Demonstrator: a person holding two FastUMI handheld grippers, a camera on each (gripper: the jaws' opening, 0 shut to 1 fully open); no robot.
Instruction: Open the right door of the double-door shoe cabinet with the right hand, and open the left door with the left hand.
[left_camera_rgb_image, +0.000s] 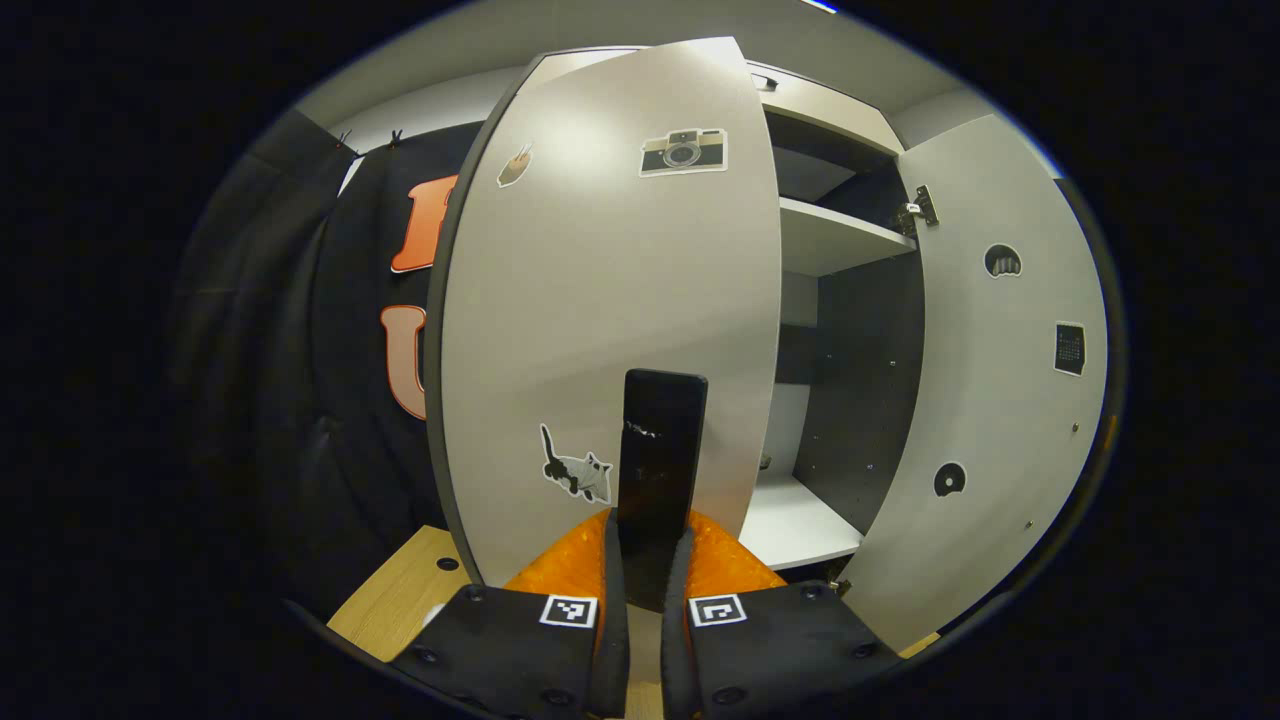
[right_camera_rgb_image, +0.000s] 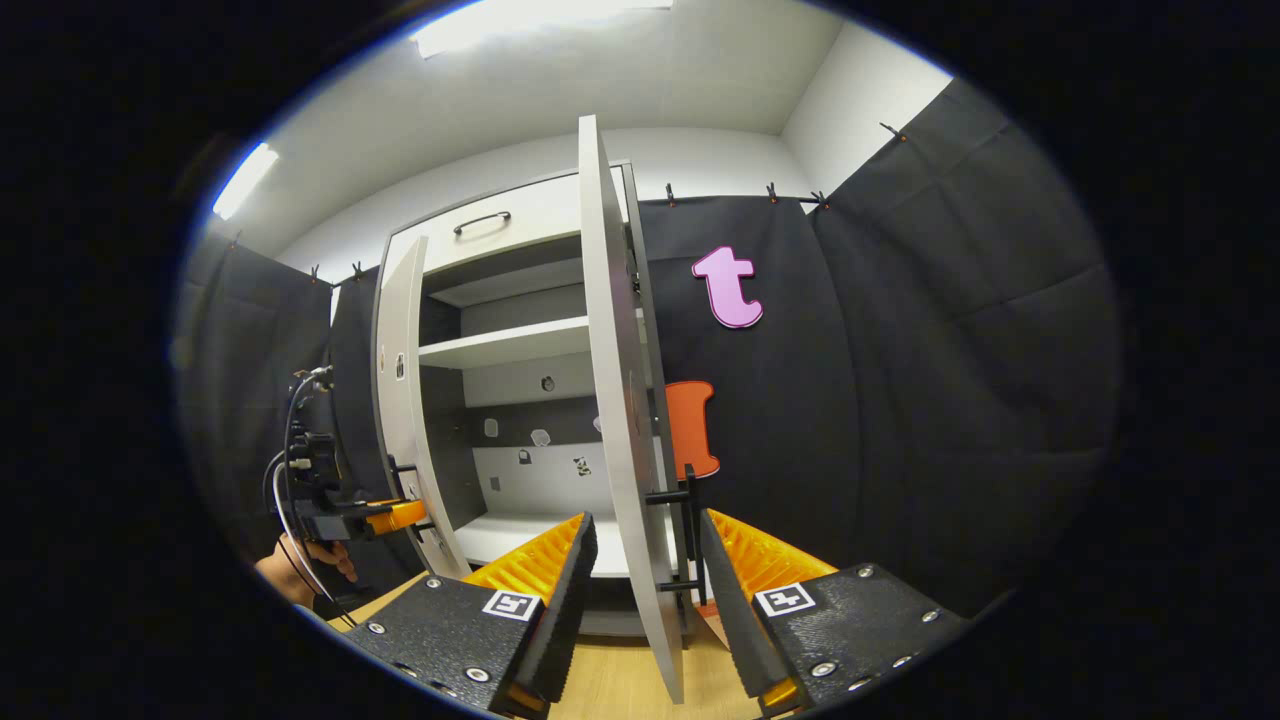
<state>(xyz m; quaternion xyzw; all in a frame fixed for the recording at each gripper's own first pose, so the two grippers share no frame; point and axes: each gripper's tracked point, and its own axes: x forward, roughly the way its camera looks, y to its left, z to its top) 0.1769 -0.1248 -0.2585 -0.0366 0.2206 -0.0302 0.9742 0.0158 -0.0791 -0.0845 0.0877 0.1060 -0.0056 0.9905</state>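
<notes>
Ahead of both grippers we find the shoe cabinet (right_camera_rgb_image: 500, 350), a stiff laminate carcass. Its left door (left_camera_rgb_image: 610, 300) hangs partly open in front of the left gripper (left_camera_rgb_image: 645, 590), clamped on the black bar handle (left_camera_rgb_image: 660, 455); the right door (right_camera_rgb_image: 615, 400) stands edge-on between the spread fingers of the right gripper (right_camera_rgb_image: 645, 600), seemingly untouched. Both are light, rigid panels on hinges; we read no writing, only stickers.
</notes>
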